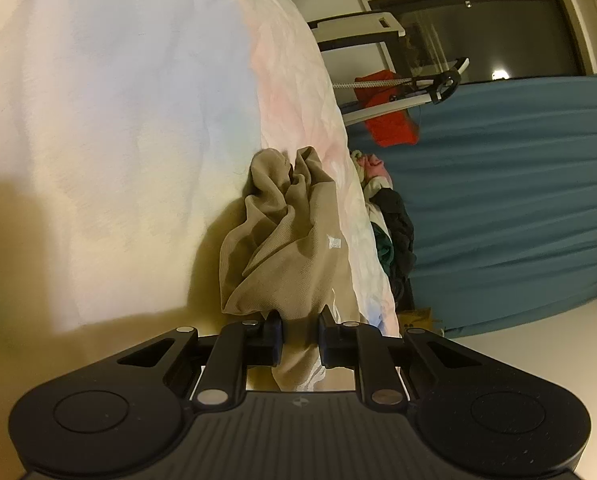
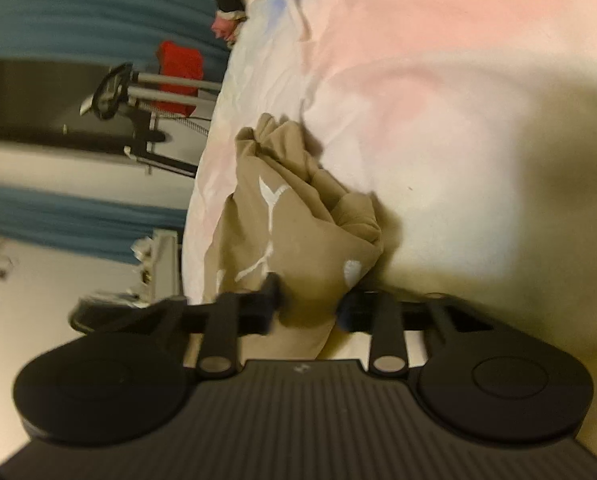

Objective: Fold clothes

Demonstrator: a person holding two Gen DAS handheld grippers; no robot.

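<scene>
Left tool (image 1: 300, 326) clamped on one bunch of tan garment (image 1: 286, 236); garment crumpled on bed (image 1: 98, 120) near its edge; right tool (image 2: 308, 304) pinching another bunch of it; two separate grips likely meant to lift and spread cloth for folding.

Left gripper (image 1: 300, 330): matte black, ribbed housing, round side discs, silver pivot pins on linkage arms. Right gripper (image 2: 308, 306): identical build, image blurred.
</scene>
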